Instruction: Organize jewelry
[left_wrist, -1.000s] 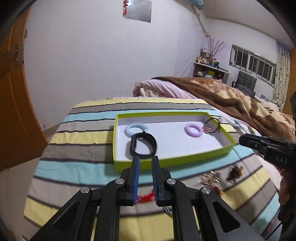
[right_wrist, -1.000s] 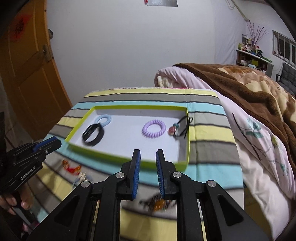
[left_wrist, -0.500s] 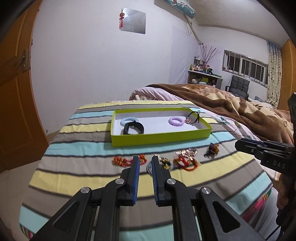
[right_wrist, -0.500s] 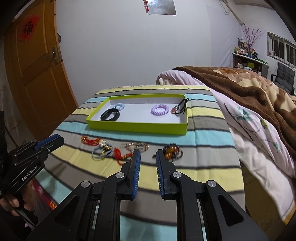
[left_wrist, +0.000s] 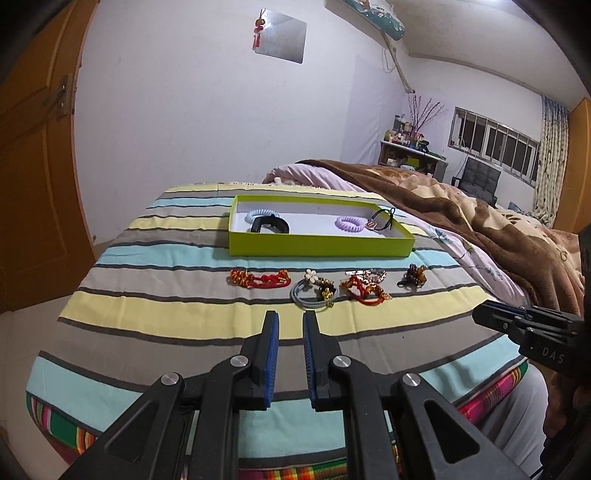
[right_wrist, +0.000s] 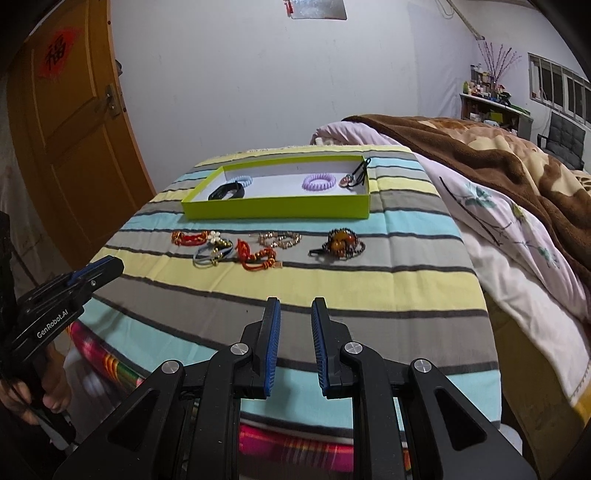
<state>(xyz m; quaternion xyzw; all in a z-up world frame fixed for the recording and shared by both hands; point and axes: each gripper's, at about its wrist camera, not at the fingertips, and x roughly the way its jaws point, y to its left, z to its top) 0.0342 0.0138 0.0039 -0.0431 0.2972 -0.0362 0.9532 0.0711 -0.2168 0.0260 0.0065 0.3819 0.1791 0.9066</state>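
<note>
- Left gripper (left_wrist: 290, 318): jaws slightly parted, nothing between them, above the near edge of the striped worktop (left_wrist: 166, 310).
- Right gripper (right_wrist: 294, 305): jaws likewise a little apart and empty.
- Green tray (left_wrist: 317, 246): toward the far side of the worktop; holds a black band (left_wrist: 270, 225), blue coil tie (left_wrist: 260, 213), purple coil tie (left_wrist: 351, 223) and black cord pendant (left_wrist: 382, 218).
- Loose jewelry: red bracelet (left_wrist: 260, 278), grey hair tie (left_wrist: 312, 295) and amber beaded piece (right_wrist: 341, 242) lie in a row just before the tray.

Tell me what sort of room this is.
Most likely a bedroom in a home. A brown blanket lies rumpled over a bed with pale floral bedding, a wooden door stands to one side, and a cluttered shelf sits by the window.
</note>
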